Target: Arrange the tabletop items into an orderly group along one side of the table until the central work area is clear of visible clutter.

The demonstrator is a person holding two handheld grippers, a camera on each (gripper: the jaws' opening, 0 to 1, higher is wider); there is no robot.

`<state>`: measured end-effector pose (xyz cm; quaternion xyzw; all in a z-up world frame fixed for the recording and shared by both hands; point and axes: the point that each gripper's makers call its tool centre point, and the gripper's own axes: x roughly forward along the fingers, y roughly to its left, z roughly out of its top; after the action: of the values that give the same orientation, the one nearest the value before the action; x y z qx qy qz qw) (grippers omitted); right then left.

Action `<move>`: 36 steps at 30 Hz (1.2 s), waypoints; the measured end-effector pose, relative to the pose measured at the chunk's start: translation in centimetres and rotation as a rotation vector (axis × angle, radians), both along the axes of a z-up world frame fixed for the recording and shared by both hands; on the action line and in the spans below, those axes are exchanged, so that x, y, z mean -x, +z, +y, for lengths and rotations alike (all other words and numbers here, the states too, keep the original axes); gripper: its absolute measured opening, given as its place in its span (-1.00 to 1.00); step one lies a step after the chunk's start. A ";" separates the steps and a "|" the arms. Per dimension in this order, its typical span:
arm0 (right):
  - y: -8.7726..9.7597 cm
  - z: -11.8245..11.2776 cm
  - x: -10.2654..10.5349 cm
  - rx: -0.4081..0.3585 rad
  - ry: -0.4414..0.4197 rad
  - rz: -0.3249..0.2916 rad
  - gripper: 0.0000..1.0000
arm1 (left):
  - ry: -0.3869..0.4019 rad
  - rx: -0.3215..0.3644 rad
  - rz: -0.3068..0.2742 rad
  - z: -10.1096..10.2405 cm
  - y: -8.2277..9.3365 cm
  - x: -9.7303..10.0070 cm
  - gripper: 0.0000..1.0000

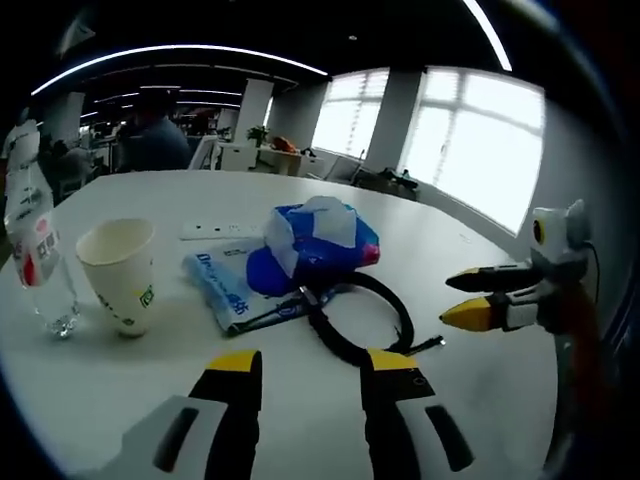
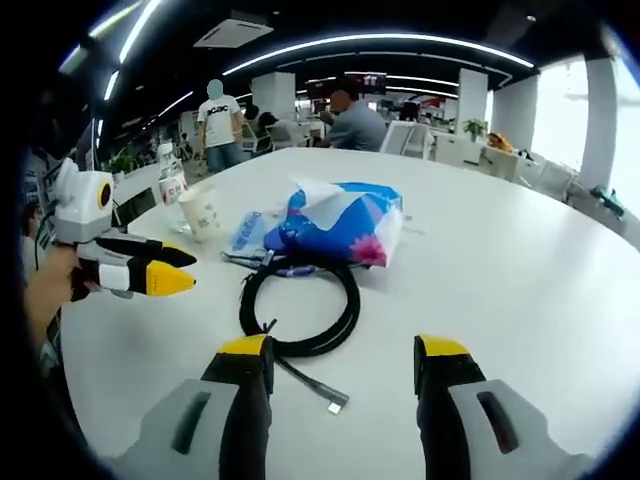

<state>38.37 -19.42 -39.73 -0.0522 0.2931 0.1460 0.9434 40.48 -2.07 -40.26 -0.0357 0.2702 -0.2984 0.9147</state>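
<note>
On the white table [image 1: 500, 380], everything sits in a loose bunch around the middle, nothing pushed to an edge yet. The left gripper view gets the good look at the paper cup [image 1: 119, 272], upright and open-topped, though I can't tell if anything's in it. Just beside it stands a clear plastic bottle [image 1: 33, 250], label on, looks pretty much drained. That same view also catches a white power strip [image 1: 222, 231] lying behind the blue tissue pack [image 1: 318, 245]. A tissue is poking out of the pack's top, and the pack rests partly on a flat blue-and-white packet [image 1: 222, 285].

The right gripper view is better for the black cable [image 2: 300, 300], coiled in front of the tissues with its plug end trailing toward the near edge.

Left gripper [image 1: 305, 362]: jaws spread, holding nothing. Right gripper [image 2: 343, 348]: same, wide apart and not gripping anything.
</note>
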 end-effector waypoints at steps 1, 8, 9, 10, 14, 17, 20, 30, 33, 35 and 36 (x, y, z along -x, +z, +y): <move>-0.1 0.0 -0.1 0.002 -0.002 -0.002 0.08 | 0.000 0.023 0.012 -0.2 0.0 -0.1 -0.24; 0.0 0.2 -1.3 0.114 -0.025 -0.078 0.10 | -0.002 0.047 0.032 -1.3 -0.4 -0.9 -0.24; -0.1 0.3 -1.5 0.107 -0.019 -0.081 0.09 | -0.003 0.044 0.032 -1.5 -0.5 -0.7 -0.24; -0.2 0.4 -1.6 0.099 -0.018 -0.081 0.09 | -0.003 0.039 0.035 -1.6 -0.6 -0.8 -0.24; -0.8 0.6 -1.8 0.065 -0.026 -0.061 0.09 | 0.001 -0.003 0.023 -1.8 -0.8 -1.3 -0.24; -1.2 0.5 -2.1 0.061 -0.046 -0.061 0.08 | 0.006 -0.029 0.019 -2.0 -0.8 -1.9 -0.26; -1.6 0.4 -2.5 0.047 -0.064 -0.059 0.07 | 0.010 -0.042 0.024 -2.4 -0.9 -2.4 -0.27; -2.0 0.5 -3.3 0.010 -0.096 -0.061 0.02 | 0.017 -0.062 0.063 -3.7 -1.8 -2.5 -0.29; -2.0 0.5 -3.3 0.011 -0.096 -0.062 0.03 | 0.017 -0.064 0.062 -3.7 -1.7 -2.6 -0.30; -2.2 0.5 -3.4 0.011 -0.102 -0.054 0.03 | 0.017 -0.075 0.055 -3.7 -1.7 -2.8 -0.30; -2.3 0.6 -3.5 0.008 -0.101 -0.052 0.03 | 0.017 -0.076 0.058 -3.7 -1.7 -2.9 -0.30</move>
<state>41.84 -18.84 -41.99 -0.0450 0.2715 0.0955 0.9566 43.38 -5.77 -42.01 -0.0117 0.3073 -0.2788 0.9098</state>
